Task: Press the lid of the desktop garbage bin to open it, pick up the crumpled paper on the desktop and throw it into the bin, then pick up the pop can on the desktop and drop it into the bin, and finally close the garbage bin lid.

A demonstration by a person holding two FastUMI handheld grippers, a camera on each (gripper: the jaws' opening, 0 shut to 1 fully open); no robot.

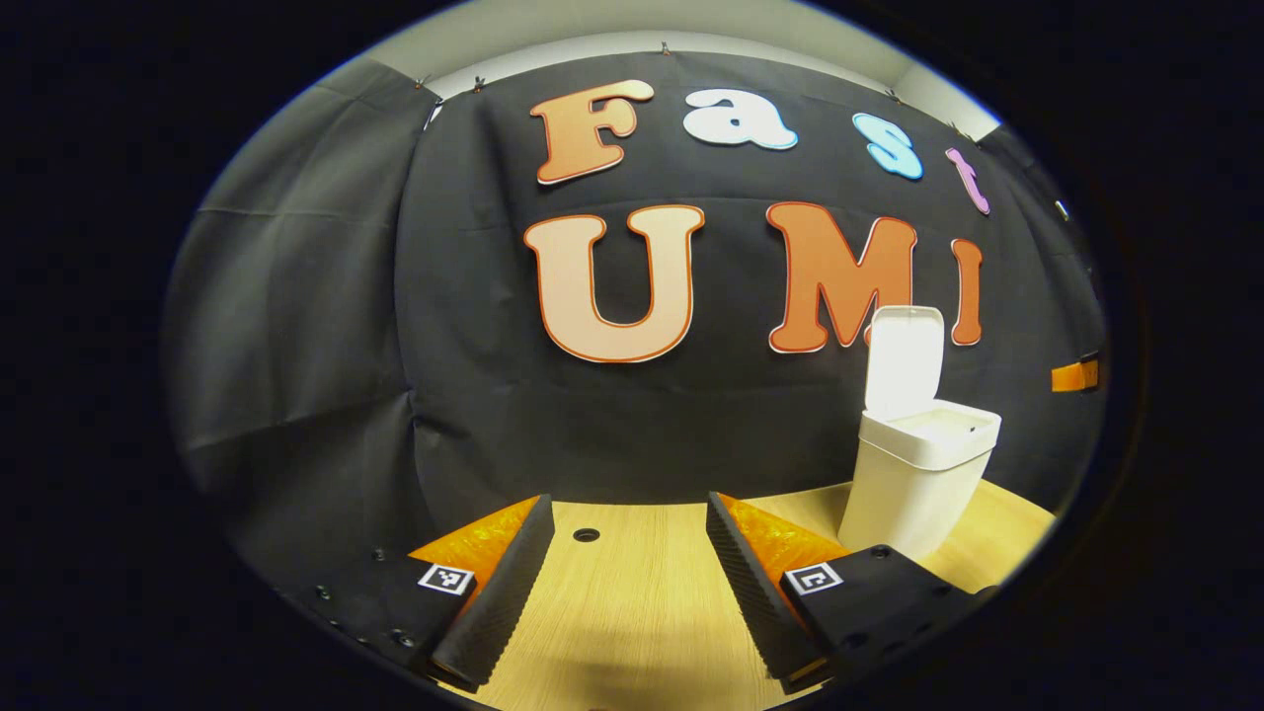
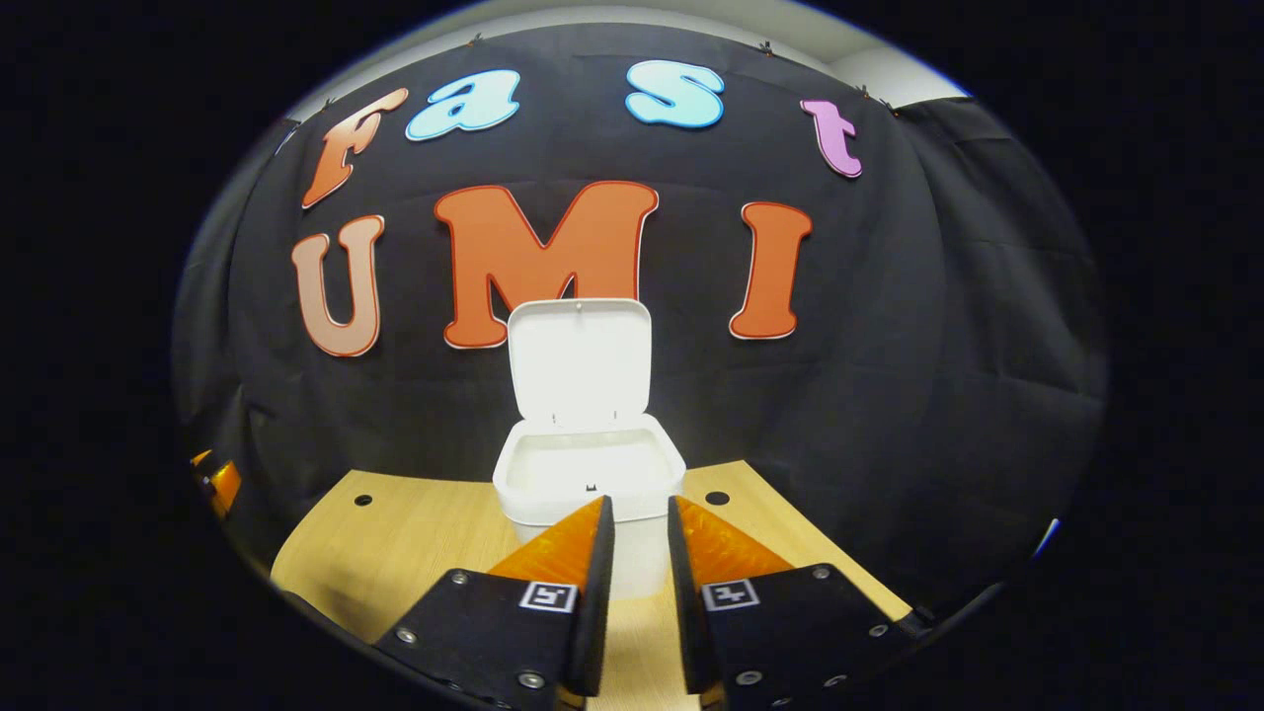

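Observation:
The white desktop bin (image 1: 918,494) stands on the wooden table at the right of the left gripper view, with its lid (image 1: 904,360) raised upright. My left gripper (image 1: 627,504) is open above the table, to the left of the bin, with nothing between its fingers. In the right gripper view the bin (image 2: 590,474) is straight ahead with its mouth uncovered and its lid (image 2: 580,360) standing up behind. My right gripper (image 2: 640,504) points at the bin's front. Its fingers stand a narrow gap apart and hold nothing.
The light wooden table (image 1: 632,592) ends at the black cloth wall behind the bin. It has small round holes (image 1: 586,534) (image 2: 362,500) (image 2: 717,498). An orange part (image 2: 217,479) shows at the far left edge of the right gripper view.

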